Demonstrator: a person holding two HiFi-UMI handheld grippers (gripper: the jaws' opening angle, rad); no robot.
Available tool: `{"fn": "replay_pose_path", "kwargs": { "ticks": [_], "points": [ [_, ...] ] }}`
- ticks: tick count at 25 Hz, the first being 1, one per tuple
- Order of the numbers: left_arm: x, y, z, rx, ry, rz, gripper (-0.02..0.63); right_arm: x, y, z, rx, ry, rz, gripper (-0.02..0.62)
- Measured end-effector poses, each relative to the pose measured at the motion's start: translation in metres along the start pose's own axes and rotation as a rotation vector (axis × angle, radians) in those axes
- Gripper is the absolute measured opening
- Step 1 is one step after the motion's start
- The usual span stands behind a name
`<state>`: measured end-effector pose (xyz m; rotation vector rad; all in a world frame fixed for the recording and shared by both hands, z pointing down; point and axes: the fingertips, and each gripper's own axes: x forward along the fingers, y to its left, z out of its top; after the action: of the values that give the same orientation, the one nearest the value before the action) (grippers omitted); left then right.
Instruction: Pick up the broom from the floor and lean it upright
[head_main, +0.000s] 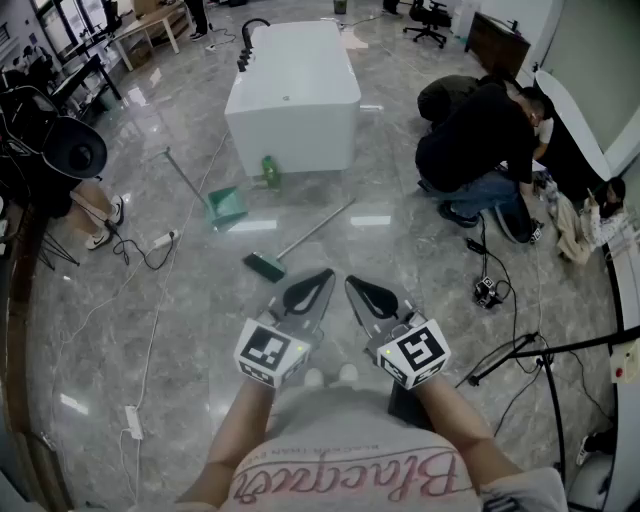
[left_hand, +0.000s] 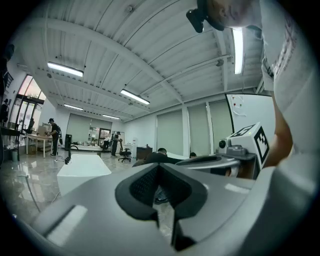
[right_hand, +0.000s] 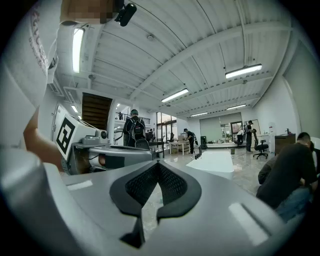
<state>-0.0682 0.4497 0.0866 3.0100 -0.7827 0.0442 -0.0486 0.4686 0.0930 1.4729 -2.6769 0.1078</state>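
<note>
The broom (head_main: 300, 243) lies flat on the grey marble floor, its green head (head_main: 264, 266) nearest me and its thin handle running up and to the right. My left gripper (head_main: 322, 278) and right gripper (head_main: 356, 285) are held side by side at waist height, just this side of the broom head and well above it. Both are shut with nothing between the pads. In the left gripper view the shut jaws (left_hand: 159, 169) point level across the room; the right gripper view shows the same (right_hand: 157, 169). Neither gripper view shows the broom.
A green dustpan (head_main: 226, 208) with a long handle lies left of the broom. Behind it stands a white tub (head_main: 292, 95) with a green bottle (head_main: 270, 171) at its foot. A person (head_main: 480, 140) crouches at the right, near cables and a light stand (head_main: 540, 352).
</note>
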Motion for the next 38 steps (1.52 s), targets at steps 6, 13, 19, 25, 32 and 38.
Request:
{"fn": "replay_pose_path", "kwargs": {
  "ticks": [6, 13, 19, 25, 32, 38],
  "points": [
    [0.009, -0.006, -0.003, -0.002, 0.007, 0.01, -0.003, -0.009, -0.005, -0.001, 0.009, -0.012, 0.006, 0.0],
    [0.023, -0.008, -0.004, -0.017, 0.009, 0.043, -0.003, -0.013, -0.02, -0.006, -0.017, -0.001, 0.029, 0.0],
    [0.028, -0.005, -0.005, -0.032, 0.005, 0.105, -0.003, -0.014, -0.037, -0.009, -0.011, 0.007, 0.064, 0.002],
    [0.023, 0.008, -0.018, -0.069, 0.033, 0.154, -0.003, -0.002, -0.041, -0.014, -0.004, 0.014, 0.1, 0.002],
    [0.041, 0.049, -0.022, -0.089, 0.023, 0.173, -0.003, 0.029, -0.061, -0.023, 0.019, 0.035, 0.099, 0.002],
    [0.083, 0.107, -0.035, -0.106, 0.038, 0.155, -0.003, 0.083, -0.106, -0.027, 0.019, 0.06, 0.081, 0.002]
  ]
}}
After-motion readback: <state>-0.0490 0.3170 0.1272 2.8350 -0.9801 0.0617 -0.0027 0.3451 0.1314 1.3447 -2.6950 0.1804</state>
